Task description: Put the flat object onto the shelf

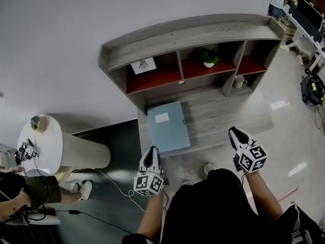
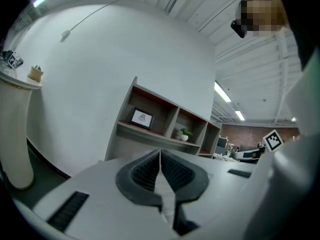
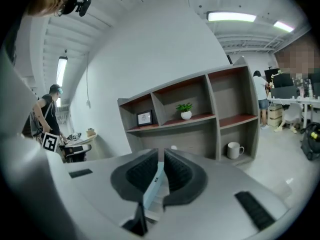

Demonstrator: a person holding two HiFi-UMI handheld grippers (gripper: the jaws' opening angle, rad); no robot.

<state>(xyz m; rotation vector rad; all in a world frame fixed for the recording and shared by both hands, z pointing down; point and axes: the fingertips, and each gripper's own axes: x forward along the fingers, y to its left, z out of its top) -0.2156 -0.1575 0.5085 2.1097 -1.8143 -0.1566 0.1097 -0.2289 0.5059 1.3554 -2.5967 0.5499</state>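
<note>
A flat light-blue folder [image 1: 167,127] with a white label lies on the grey wooden desk [image 1: 223,113], in front of the shelf unit [image 1: 188,32]. My left gripper [image 1: 151,150] hovers at the desk's front edge, just off the folder's near left corner. Its jaws are shut with nothing between them [image 2: 160,156]. My right gripper [image 1: 234,131] is over the desk's front right part, well clear of the folder. Its jaws [image 3: 161,156] stand almost together with a thin slit. Through that slit a sliver of the folder [image 3: 154,186] shows beyond.
The shelf's red boards hold a framed picture [image 1: 143,65] on the left and a small potted plant [image 1: 208,58] in the middle. A white mug [image 1: 238,81] stands in the lower right bay. A round white table [image 1: 43,141] and a seated person [image 1: 20,192] are at the left.
</note>
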